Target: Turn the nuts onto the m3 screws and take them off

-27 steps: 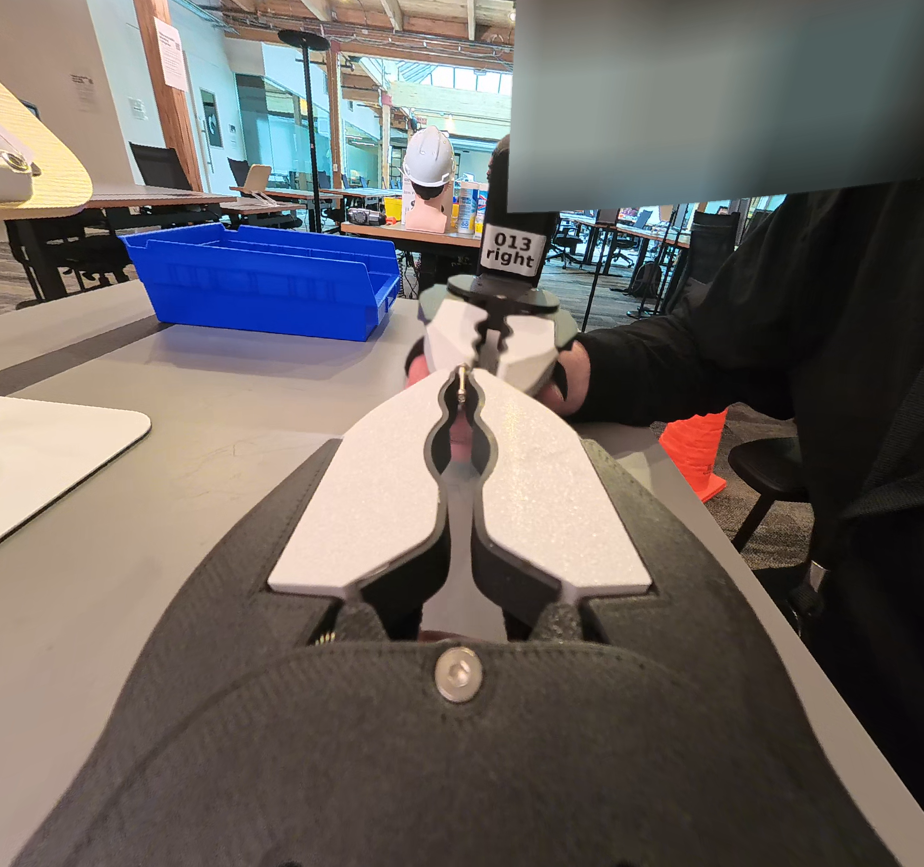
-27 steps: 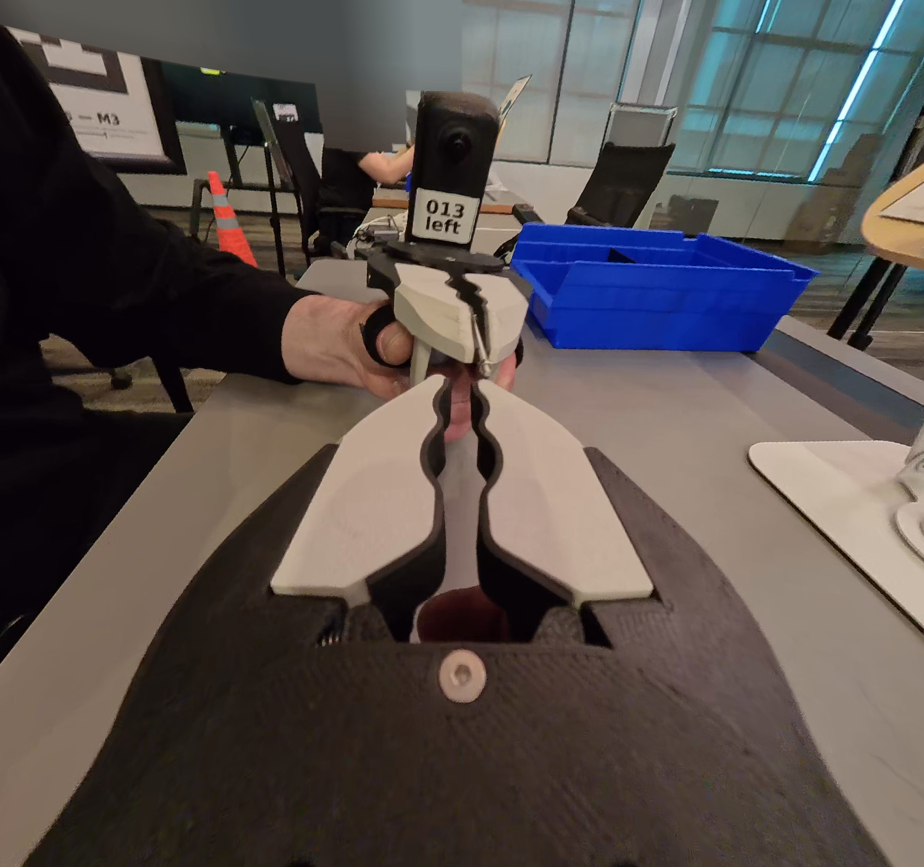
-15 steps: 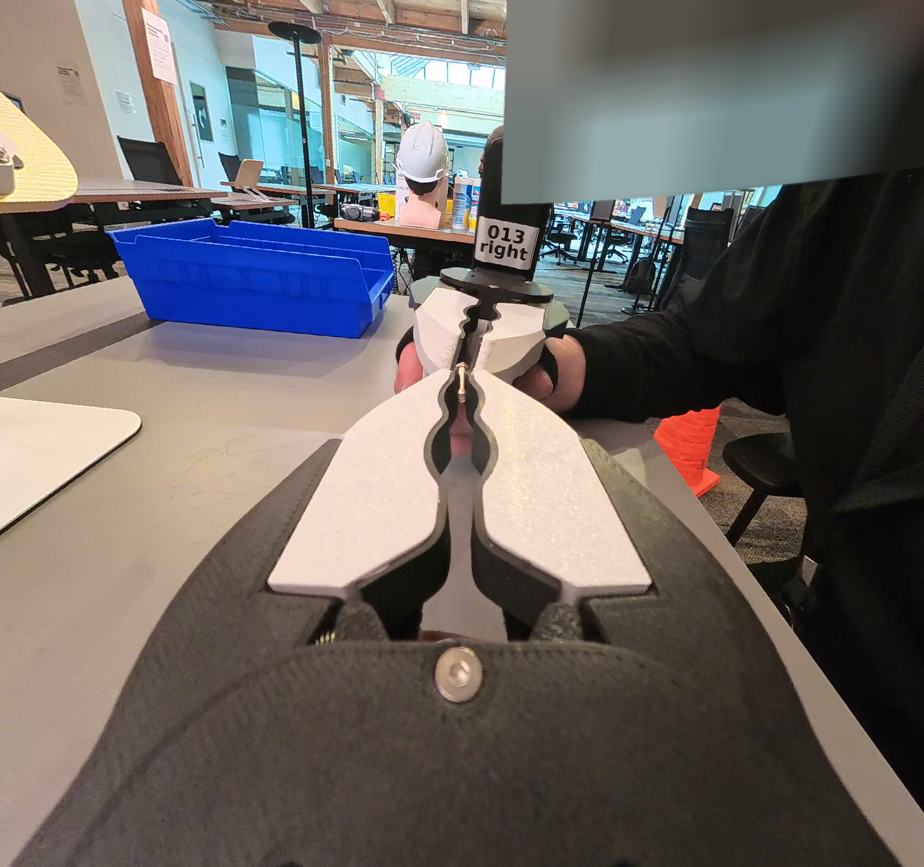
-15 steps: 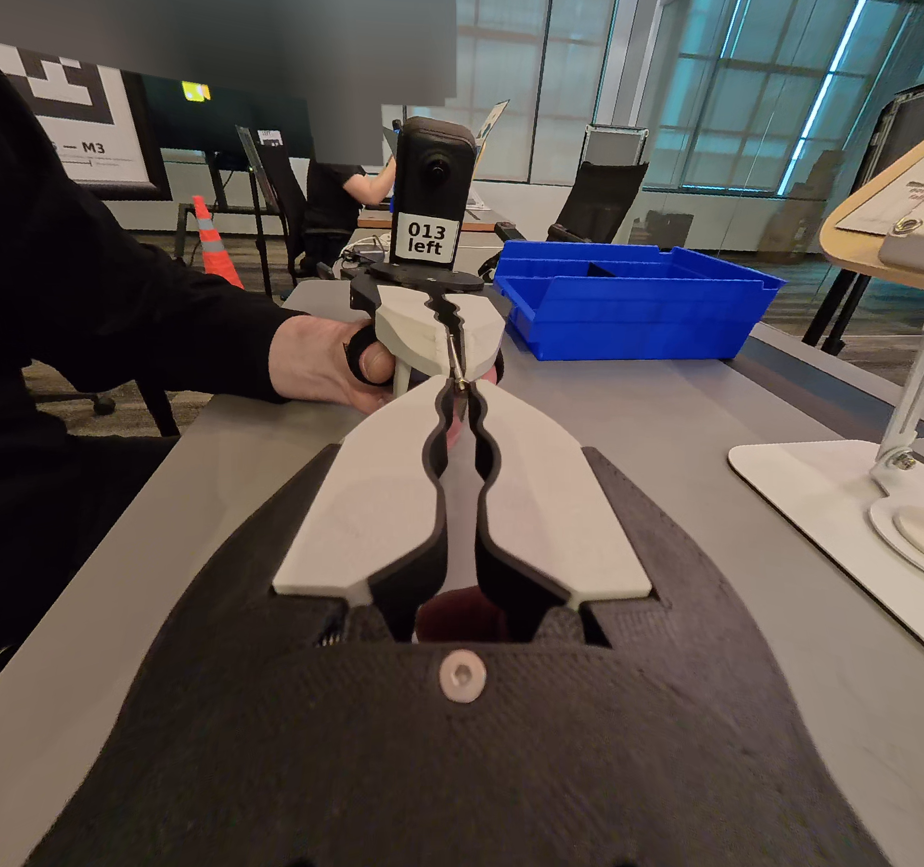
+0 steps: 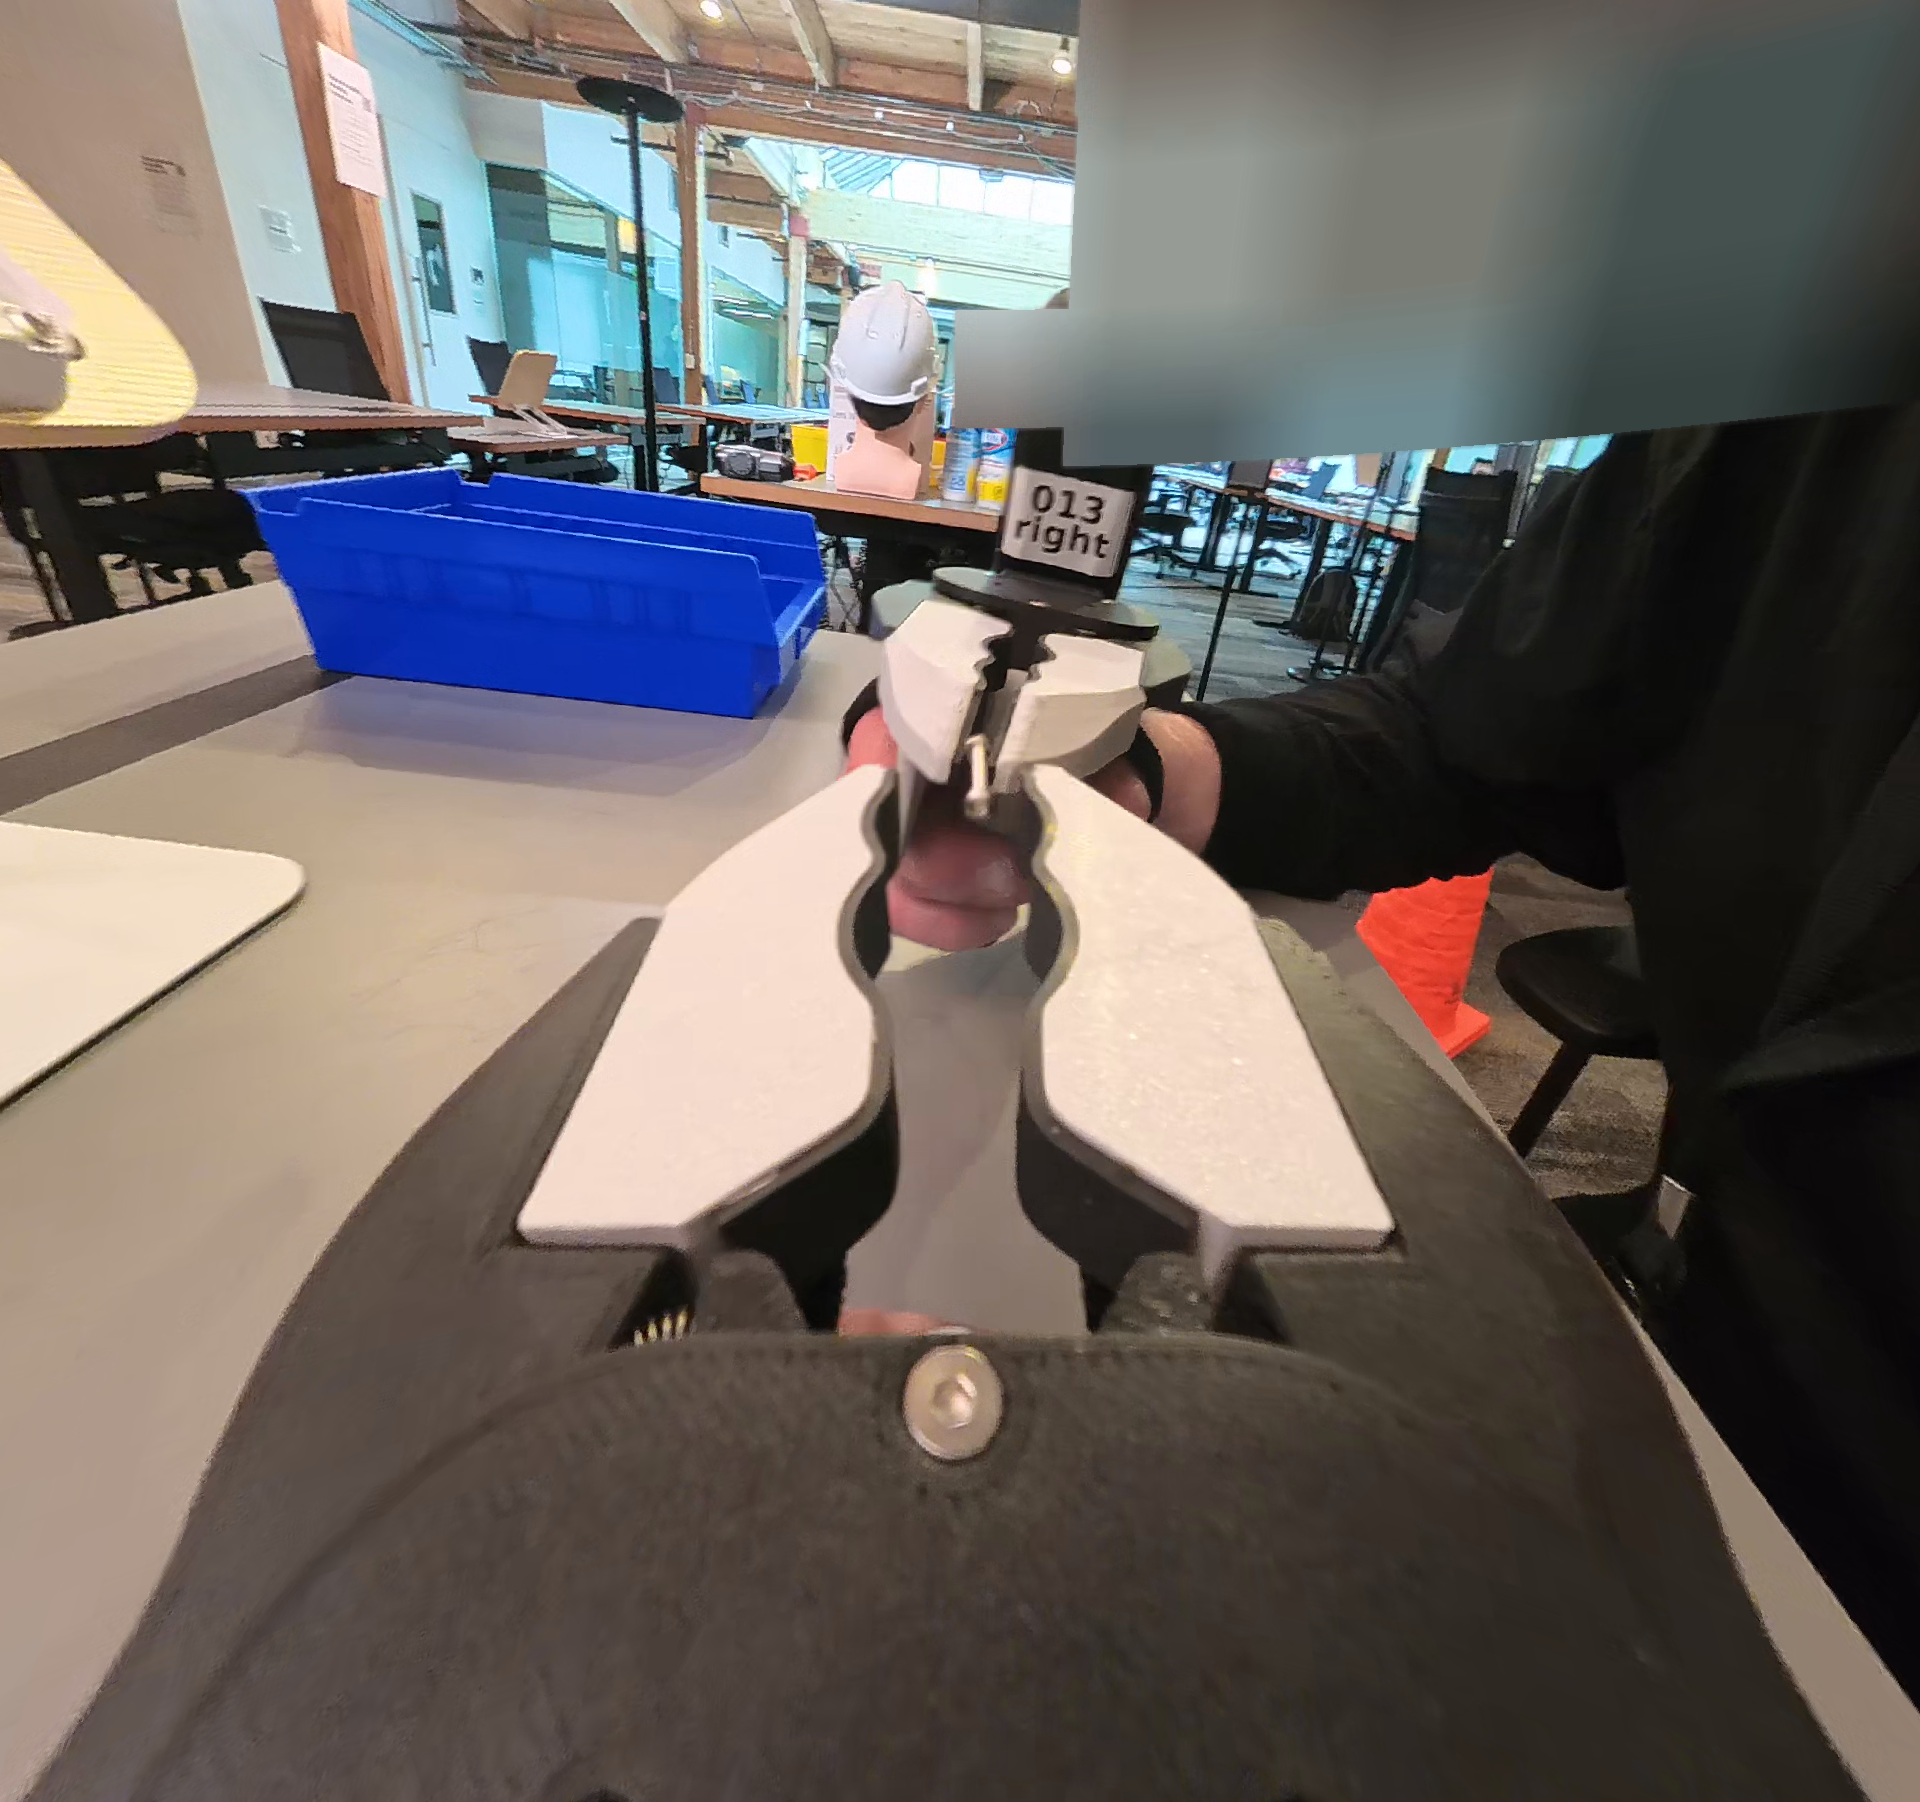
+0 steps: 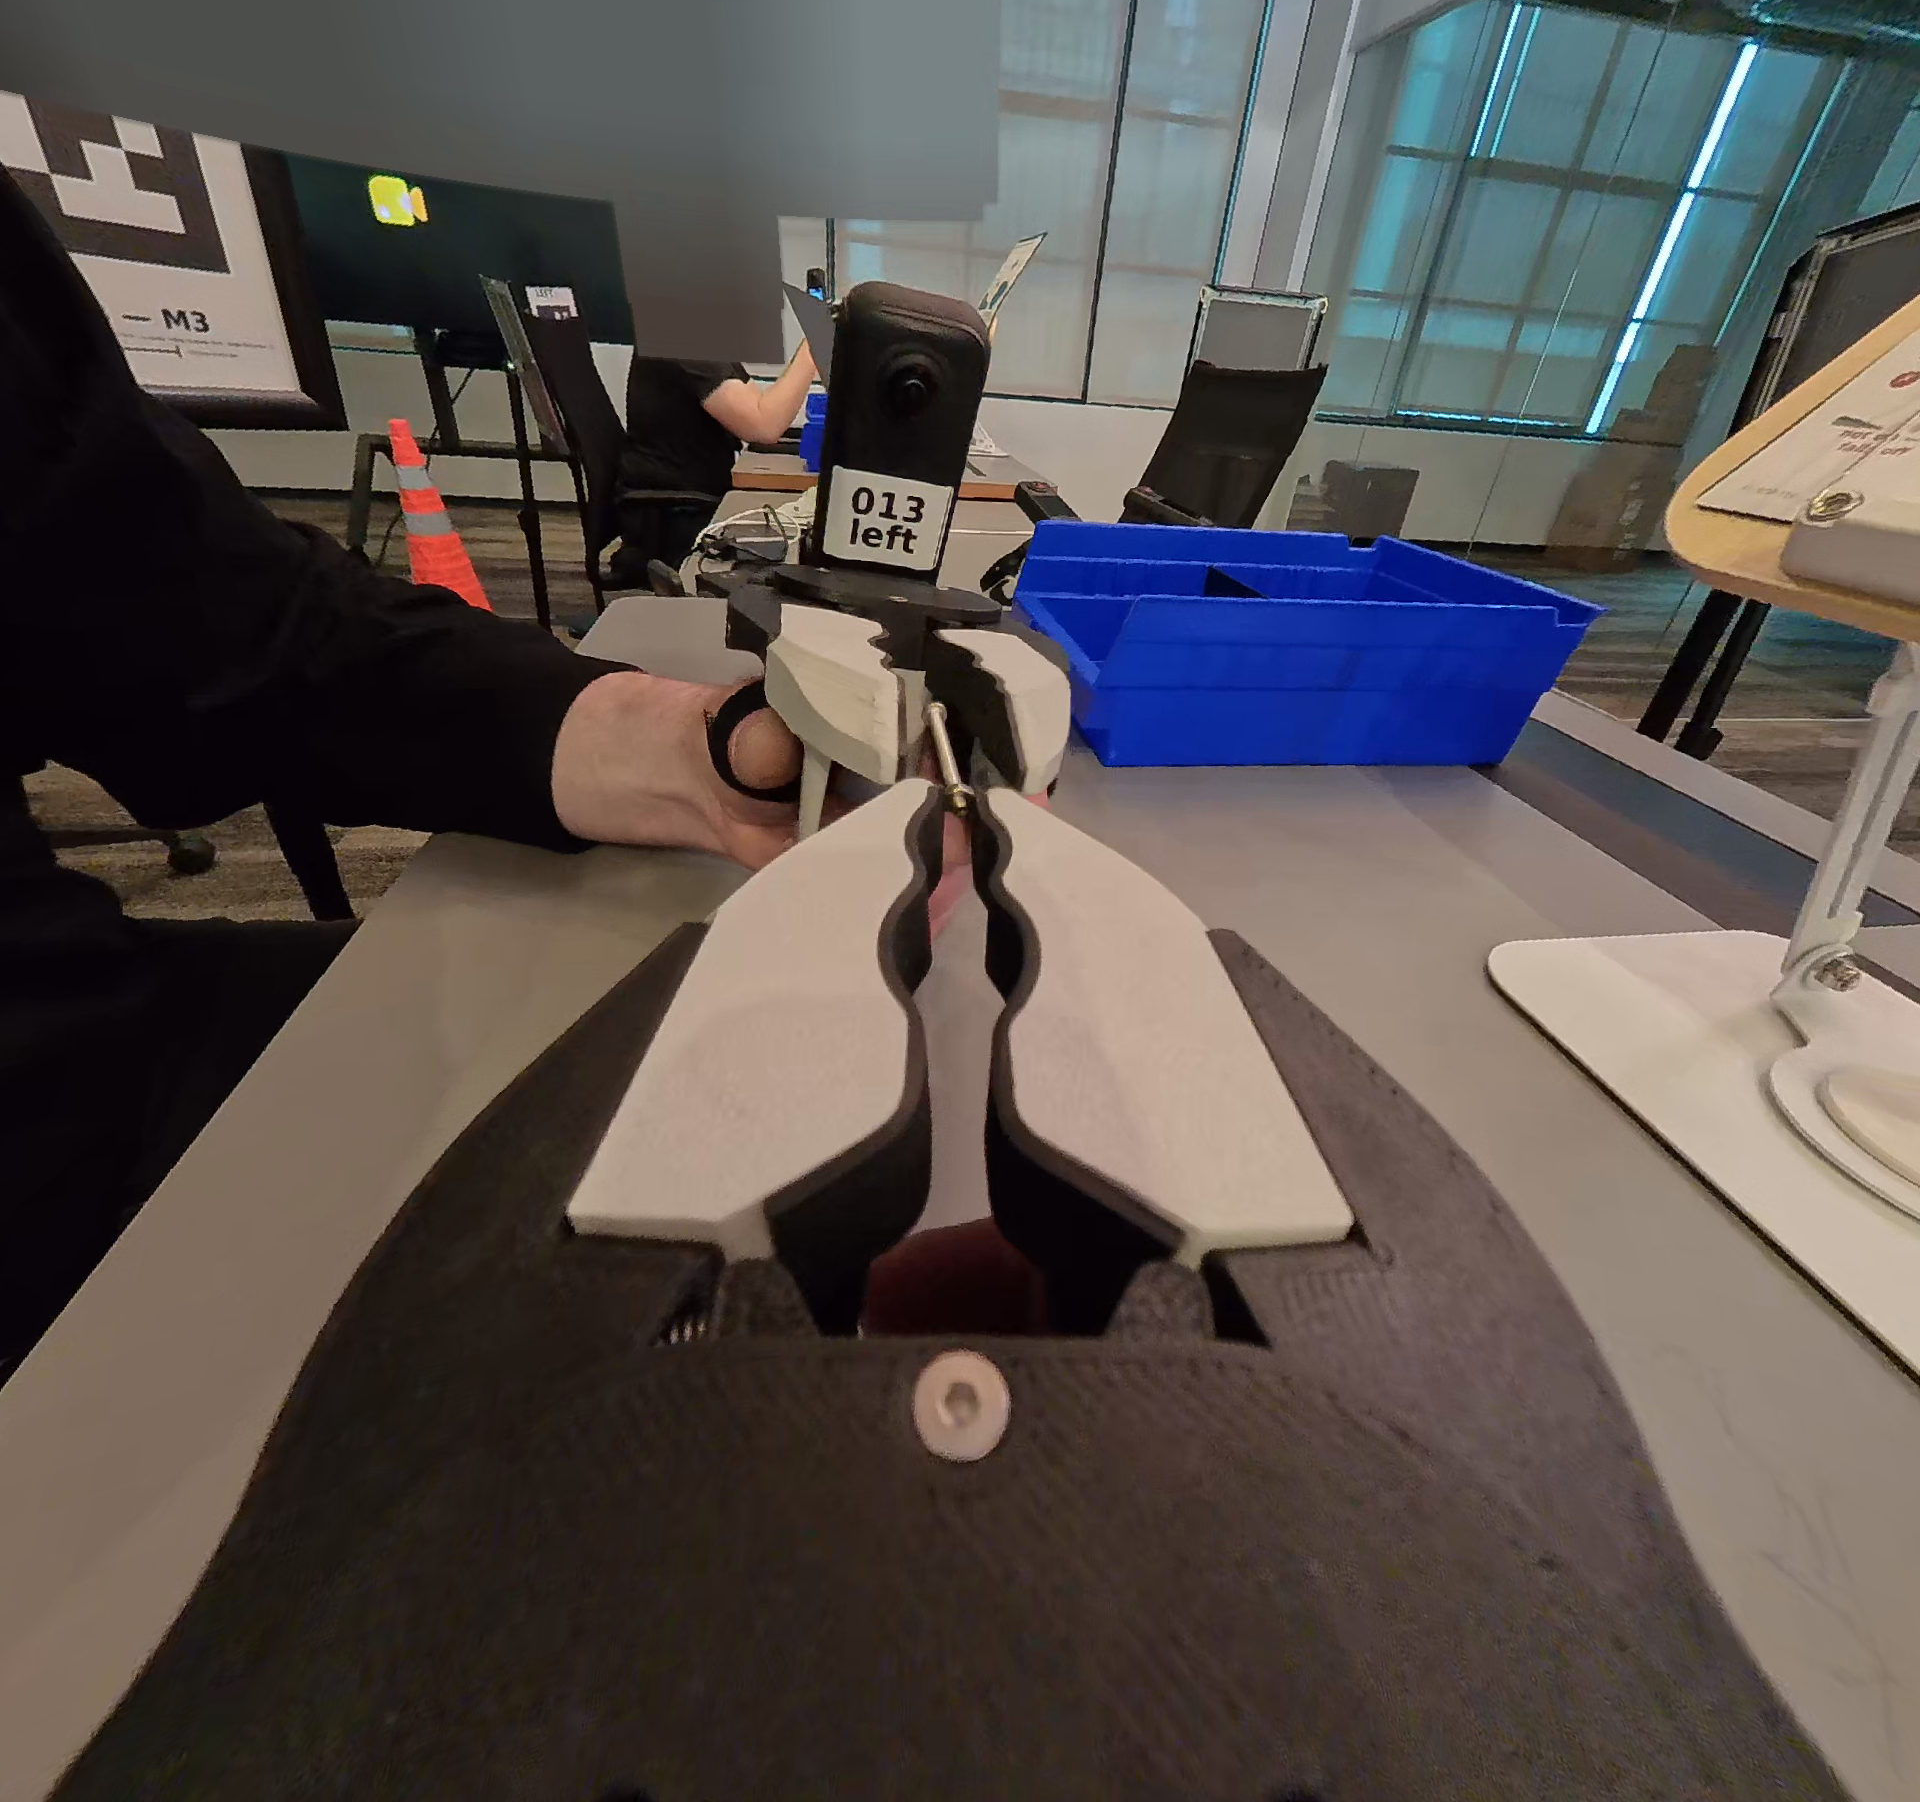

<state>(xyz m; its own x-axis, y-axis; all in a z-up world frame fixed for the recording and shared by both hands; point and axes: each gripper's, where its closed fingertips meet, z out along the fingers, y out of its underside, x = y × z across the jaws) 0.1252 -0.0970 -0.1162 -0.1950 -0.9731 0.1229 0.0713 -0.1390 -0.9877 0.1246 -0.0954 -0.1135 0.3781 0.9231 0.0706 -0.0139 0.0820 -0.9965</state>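
A small silver M3 screw (image 6: 943, 750) with a nut (image 6: 957, 796) on its near end sticks out of my right gripper (image 6: 958, 802), which is shut on the nut end. The screw's far end reaches into the gap of my left gripper (image 6: 920, 713). In the left wrist view my left gripper (image 5: 961, 796) is open, with its fingers (image 5: 748, 1004) spread on either side of the screw (image 5: 977, 778). The right gripper (image 5: 987, 744) faces it, tip to tip. Both are held by hands above the grey table (image 5: 468, 869).
A blue bin (image 5: 540, 599) stands on the table's far side and also shows in the right wrist view (image 6: 1299, 651). A white base plate (image 6: 1662, 1046) with a stand (image 6: 1860, 817) is at one side. An orange cone (image 5: 1434, 952) stands on the floor. My two grippers' fingertips are within a few centimetres of each other.
My left gripper was shut on the screw and has opened, letting go. The screw now hangs only from my right gripper. Both grippers have shifted slightly.
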